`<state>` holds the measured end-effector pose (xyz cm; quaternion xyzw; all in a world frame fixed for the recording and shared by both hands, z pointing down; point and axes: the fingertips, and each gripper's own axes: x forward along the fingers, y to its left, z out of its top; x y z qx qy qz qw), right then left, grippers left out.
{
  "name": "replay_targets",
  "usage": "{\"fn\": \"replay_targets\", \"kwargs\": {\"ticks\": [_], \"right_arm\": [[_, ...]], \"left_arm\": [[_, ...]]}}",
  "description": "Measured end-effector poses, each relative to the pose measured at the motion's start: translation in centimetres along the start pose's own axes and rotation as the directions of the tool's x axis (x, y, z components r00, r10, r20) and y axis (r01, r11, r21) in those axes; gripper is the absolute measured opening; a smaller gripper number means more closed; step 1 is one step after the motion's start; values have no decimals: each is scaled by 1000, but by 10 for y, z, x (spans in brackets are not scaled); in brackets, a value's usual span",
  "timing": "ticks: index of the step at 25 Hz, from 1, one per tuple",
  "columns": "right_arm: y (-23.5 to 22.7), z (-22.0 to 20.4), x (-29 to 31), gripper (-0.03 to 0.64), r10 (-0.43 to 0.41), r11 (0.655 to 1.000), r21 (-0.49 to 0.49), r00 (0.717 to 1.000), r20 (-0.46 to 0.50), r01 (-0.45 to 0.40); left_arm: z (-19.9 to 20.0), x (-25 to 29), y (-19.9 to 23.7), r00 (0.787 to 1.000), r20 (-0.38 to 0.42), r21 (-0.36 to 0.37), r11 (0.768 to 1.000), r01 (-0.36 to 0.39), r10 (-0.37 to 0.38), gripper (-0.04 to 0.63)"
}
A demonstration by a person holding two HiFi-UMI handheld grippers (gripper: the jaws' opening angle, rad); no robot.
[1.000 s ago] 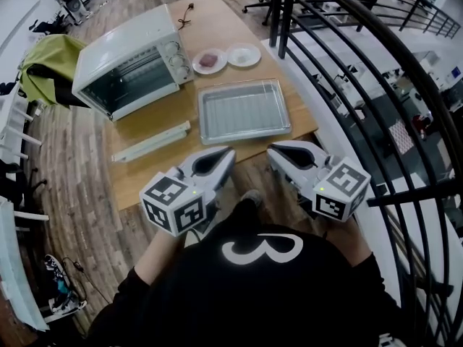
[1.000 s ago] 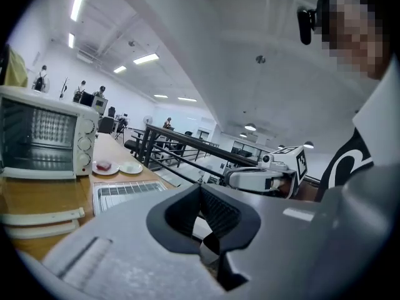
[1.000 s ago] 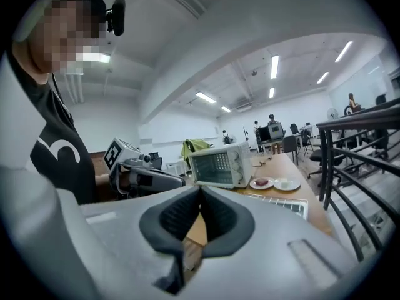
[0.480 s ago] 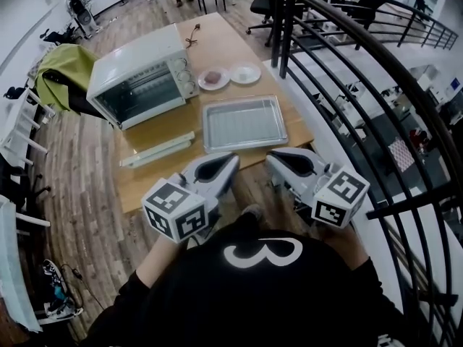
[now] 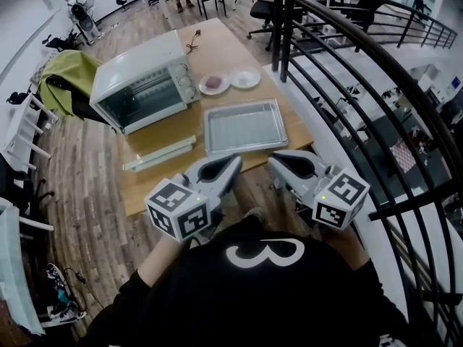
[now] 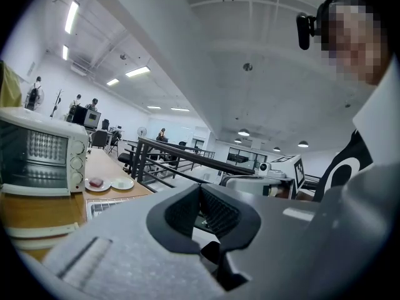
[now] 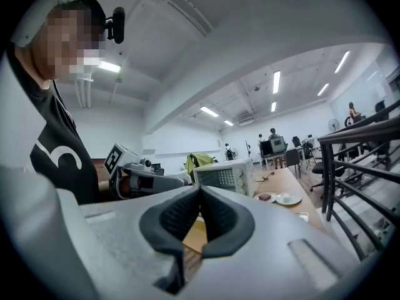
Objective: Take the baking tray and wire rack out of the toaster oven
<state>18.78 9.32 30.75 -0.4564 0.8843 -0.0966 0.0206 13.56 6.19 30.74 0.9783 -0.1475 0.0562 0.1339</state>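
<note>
The white toaster oven (image 5: 145, 82) stands at the far left of the wooden table (image 5: 163, 186), its glass front facing me. The silver baking tray (image 5: 243, 126) lies flat on the table right of the oven, with what looks like the wire rack's grid inside it. My left gripper (image 5: 234, 163) and right gripper (image 5: 275, 162) hover side by side over the table's near edge, short of the tray, both shut and empty. In the left gripper view the oven (image 6: 40, 158) and a corner of the tray (image 6: 109, 206) show at left. The right gripper view shows the oven (image 7: 225, 175) past the closed jaws.
Two small white plates (image 5: 215, 84) (image 5: 245, 77) sit behind the tray, one with a reddish piece on it. A long white strip (image 5: 159, 154) lies on the table in front of the oven. A black railing (image 5: 325, 85) runs along the right. A green cloth (image 5: 65, 78) is draped left of the oven.
Both grippers have risen a little together, still shut and empty. The tray, oven and plates have stayed where they were.
</note>
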Motion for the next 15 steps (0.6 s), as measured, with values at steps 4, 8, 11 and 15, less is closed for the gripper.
{"fn": "replay_targets", "kwargs": {"ticks": [4, 8, 11, 15], "right_arm": [[-2, 0, 0, 3, -7, 1000, -3, 1000, 0, 7], [-3, 2, 4, 3, -13, 1000, -9, 1000, 3, 13], [-5, 2, 6, 3, -13, 1000, -11, 1000, -2, 13], [-11, 4, 7, 3, -22, 1000, -1, 1000, -7, 22]], "left_arm": [[-1, 3, -1, 1000, -8, 6, 1000, 8, -8, 10], [1, 3, 0, 1000, -8, 12, 1000, 16, -16, 10], [3, 6, 4, 1000, -7, 16, 1000, 15, -15, 11], [7, 12, 6, 1000, -9, 14, 1000, 19, -19, 11]]}}
